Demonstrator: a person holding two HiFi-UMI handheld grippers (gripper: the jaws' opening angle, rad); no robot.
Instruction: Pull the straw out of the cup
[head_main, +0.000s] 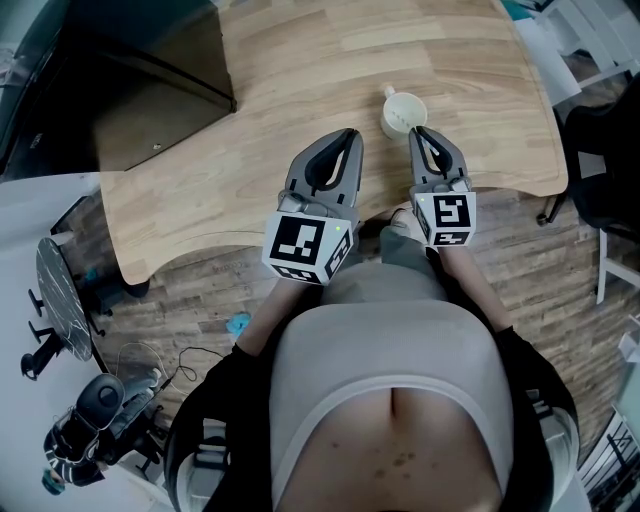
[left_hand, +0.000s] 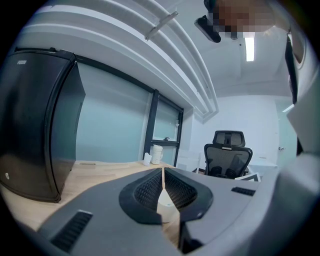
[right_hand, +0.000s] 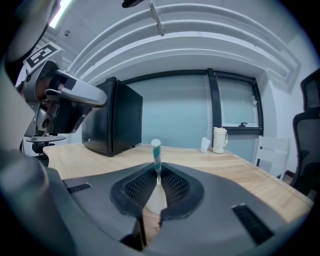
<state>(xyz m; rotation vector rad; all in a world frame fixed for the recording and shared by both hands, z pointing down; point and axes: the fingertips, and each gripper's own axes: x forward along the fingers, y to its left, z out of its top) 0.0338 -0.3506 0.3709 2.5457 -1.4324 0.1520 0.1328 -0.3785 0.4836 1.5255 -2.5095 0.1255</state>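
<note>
Person's torso (head_main: 385, 400) nearest, a gripper in each hand held out over edge of wooden table (head_main: 300, 80). Right gripper (head_main: 418, 130) clamped tight on teal-and-white striped straw (right_hand: 156, 152), tips right at rim of white cup (head_main: 404, 112). Straw stands up out of the cup, lower end hidden behind the jaws. Left gripper (head_main: 352, 132) closed with nothing in it, just beside the cup. White lidded jug (right_hand: 218, 140) far back on table, contents can't be seen

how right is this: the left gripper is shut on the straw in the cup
Wrong side: it is the right gripper that is shut on the straw in the cup, as the right gripper view shows.
</note>
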